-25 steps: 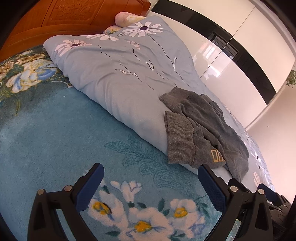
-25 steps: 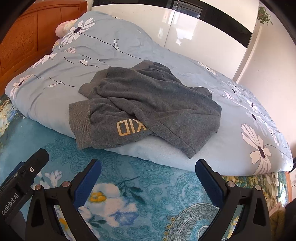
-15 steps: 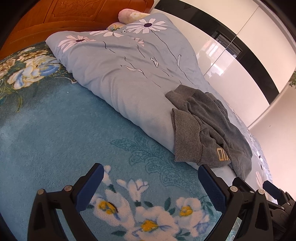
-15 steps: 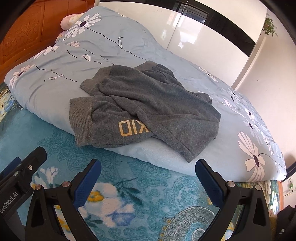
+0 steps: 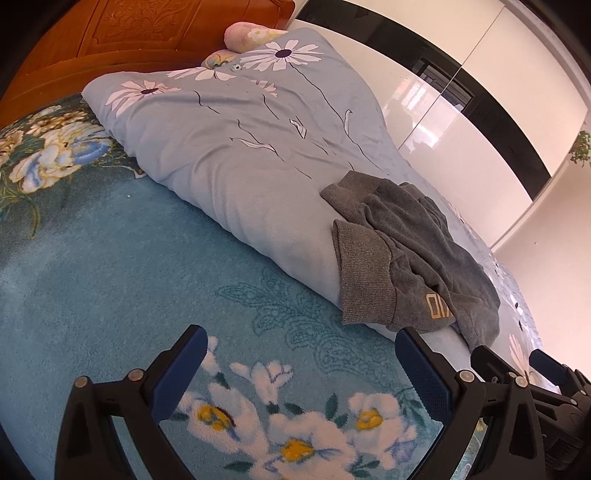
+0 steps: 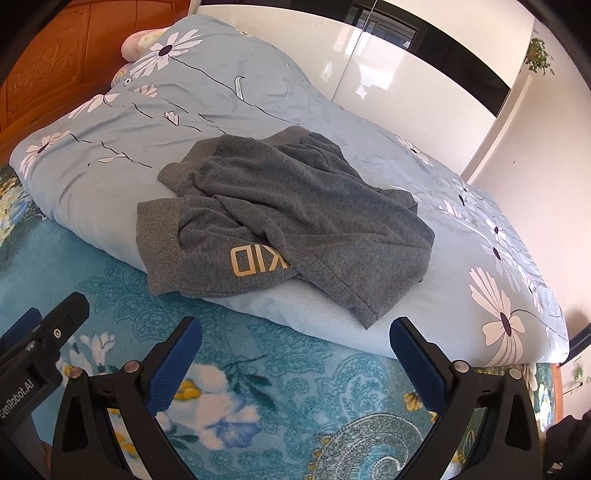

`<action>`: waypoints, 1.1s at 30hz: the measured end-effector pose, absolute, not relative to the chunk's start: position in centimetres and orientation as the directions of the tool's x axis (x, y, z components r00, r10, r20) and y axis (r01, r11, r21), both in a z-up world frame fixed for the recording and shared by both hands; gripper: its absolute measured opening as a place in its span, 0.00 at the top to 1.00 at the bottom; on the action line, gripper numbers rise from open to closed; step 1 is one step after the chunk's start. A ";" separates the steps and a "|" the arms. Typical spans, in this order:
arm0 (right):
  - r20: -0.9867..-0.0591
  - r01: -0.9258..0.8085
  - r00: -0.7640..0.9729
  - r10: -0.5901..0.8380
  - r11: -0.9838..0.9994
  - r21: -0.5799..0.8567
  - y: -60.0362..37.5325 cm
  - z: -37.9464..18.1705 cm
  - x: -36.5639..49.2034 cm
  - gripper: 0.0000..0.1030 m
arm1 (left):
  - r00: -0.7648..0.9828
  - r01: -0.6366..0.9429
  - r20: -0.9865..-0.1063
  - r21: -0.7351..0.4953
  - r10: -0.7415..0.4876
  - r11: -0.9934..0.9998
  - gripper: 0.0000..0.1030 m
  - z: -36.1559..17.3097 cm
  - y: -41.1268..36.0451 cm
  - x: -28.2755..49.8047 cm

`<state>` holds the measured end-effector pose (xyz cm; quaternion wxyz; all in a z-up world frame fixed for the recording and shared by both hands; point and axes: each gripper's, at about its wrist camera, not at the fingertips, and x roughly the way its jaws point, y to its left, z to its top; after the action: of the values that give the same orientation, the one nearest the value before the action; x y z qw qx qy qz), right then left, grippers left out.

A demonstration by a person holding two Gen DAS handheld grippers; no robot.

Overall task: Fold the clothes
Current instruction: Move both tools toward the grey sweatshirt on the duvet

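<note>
A crumpled grey sweater is seen lying on the light-blue daisy-print duvet, close to the duvet's near edge, with one ribbed cuff hanging over that edge toward the teal floral blanket (yellow lettering shows beside the cuff). The left gripper is held released, jaws wide apart, above the blanket and short of the sweater. The right gripper is likewise released and nothing is grasped by it. A carved wooden headboard is seen beyond the duvet's far corner.
</note>
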<state>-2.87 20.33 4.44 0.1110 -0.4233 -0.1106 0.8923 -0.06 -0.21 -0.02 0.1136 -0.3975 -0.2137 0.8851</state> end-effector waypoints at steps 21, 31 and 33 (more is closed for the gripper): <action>-0.747 -0.098 -0.608 0.270 -0.959 -0.267 20.2 4.1 -3.4 0.01 | -0.650 -0.027 -0.663 -0.470 0.373 -0.882 0.00 -0.3 0.1 -0.2; -0.757 -0.090 -0.604 0.250 -0.965 -0.247 20.1 3.8 -4.2 0.02 | -0.642 -0.004 -0.668 -0.488 0.377 -0.873 0.00 -0.8 -0.3 -0.4; -0.756 -0.082 -0.605 0.250 -0.964 -0.252 20.0 3.8 -4.7 0.02 | -0.639 -0.002 -0.670 -0.491 0.379 -0.871 0.00 -0.9 -0.3 -0.5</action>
<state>-4.70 20.02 3.82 0.0932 -0.4346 -0.0962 0.8906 -0.47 -0.31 -0.85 0.1086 -0.4108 -0.2294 0.8757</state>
